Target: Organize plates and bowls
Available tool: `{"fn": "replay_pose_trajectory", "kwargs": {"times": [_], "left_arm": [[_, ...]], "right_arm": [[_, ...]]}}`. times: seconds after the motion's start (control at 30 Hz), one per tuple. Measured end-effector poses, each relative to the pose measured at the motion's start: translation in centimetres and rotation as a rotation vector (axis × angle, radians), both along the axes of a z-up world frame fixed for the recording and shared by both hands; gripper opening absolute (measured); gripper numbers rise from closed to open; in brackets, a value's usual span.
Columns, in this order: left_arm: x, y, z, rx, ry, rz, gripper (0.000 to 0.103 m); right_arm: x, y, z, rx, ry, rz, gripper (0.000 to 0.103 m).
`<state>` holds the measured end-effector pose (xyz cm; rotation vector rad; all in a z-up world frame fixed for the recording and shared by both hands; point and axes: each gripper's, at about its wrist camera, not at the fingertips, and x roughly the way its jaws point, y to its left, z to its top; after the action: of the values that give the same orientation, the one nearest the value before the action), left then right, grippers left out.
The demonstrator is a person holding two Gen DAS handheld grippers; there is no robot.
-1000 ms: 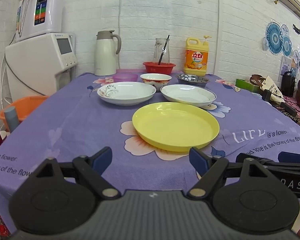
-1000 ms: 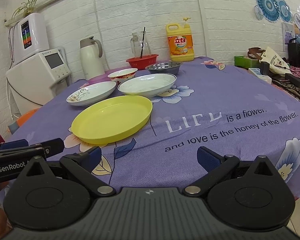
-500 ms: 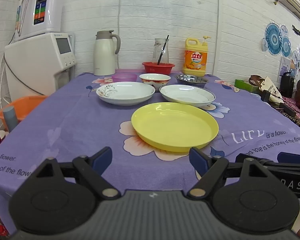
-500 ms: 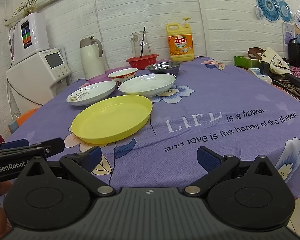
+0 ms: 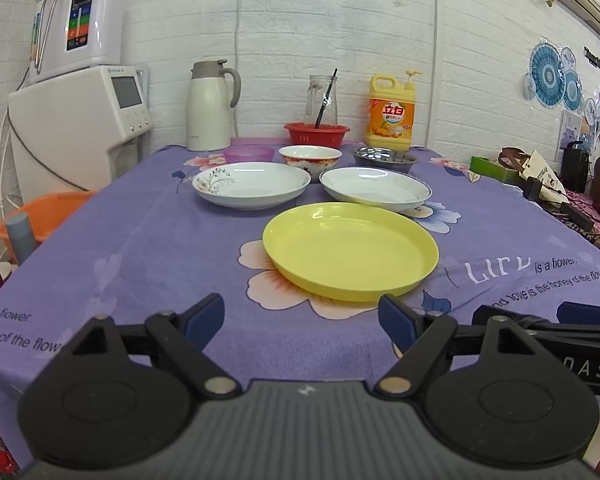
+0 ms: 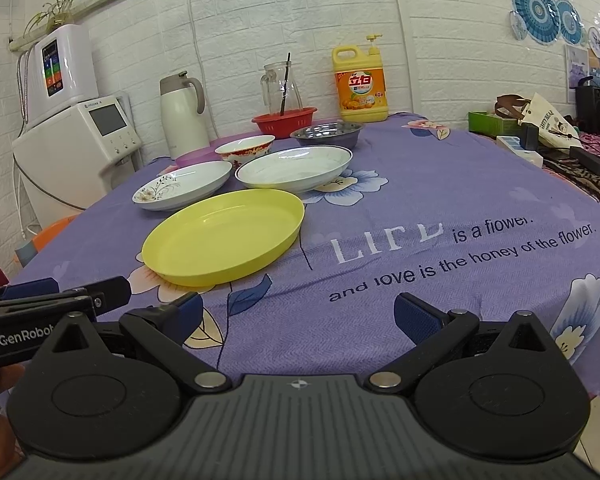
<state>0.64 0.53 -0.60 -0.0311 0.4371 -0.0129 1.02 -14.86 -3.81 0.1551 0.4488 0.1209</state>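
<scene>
the left tongs point(image 5: 301, 322) hung spread over the near edge of the surface point(image 5: 148, 248), draped in a purple flowered cloth, with nothing between the blue pads. the right tongs point(image 6: 298, 316) sat just beside them, equally spread and empty, over the printed lettering on the cloth.

dead ahead of the left tongs lay the round yellow plastic plate point(image 5: 350, 250), nearest of all the dishes and flat on the cloth. behind it, side by side, sat two shallow white plates: the white plate with a dark floral sprig point(image 5: 252, 184) on the left, the white plate with a thin blue rim line point(image 5: 376, 190) on the right, its near edge just beside the yellow plate's far rim. further back ran a row of bowls: a small translucent purple bowl point(image 5: 248, 155), a white bowl with red pattern point(image 5: 310, 159) and a shiny steel bowl point(image 5: 384, 159).

along the wall stood a cream thermos jug point(image 5: 210, 106), a red plastic basket point(image 5: 316, 134) with a glass pitcher point(image 5: 322, 100) behind it, and a yellow detergent bottle point(image 5: 391, 114). from the right-hand camera the yellow plate point(image 6: 224, 236) sat off to the left, every dish separate and unstacked.
</scene>
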Motion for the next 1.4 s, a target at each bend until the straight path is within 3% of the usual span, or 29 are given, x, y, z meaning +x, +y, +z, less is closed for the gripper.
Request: {"fn": "replay_pose_trajectory", "kwargs": {"times": [0.8,1.13,1.4], "left_arm": [[0.3,0.1,-0.2,0.019,-0.001,0.037,0.081],[2.5,1.0,0.2,-0.009,0.027,0.050,0.081],[6.0,2.1,0.6,-0.040,0.093,0.014,0.081]], "right_arm": [[0.4,0.7,-0.2,-0.012,0.012,0.011,0.103],[1.3,-1.1,-0.1,0.053,0.008,-0.014,0.103],[4.2,-0.4,0.9,0.018,0.027,0.026,0.103]]}}
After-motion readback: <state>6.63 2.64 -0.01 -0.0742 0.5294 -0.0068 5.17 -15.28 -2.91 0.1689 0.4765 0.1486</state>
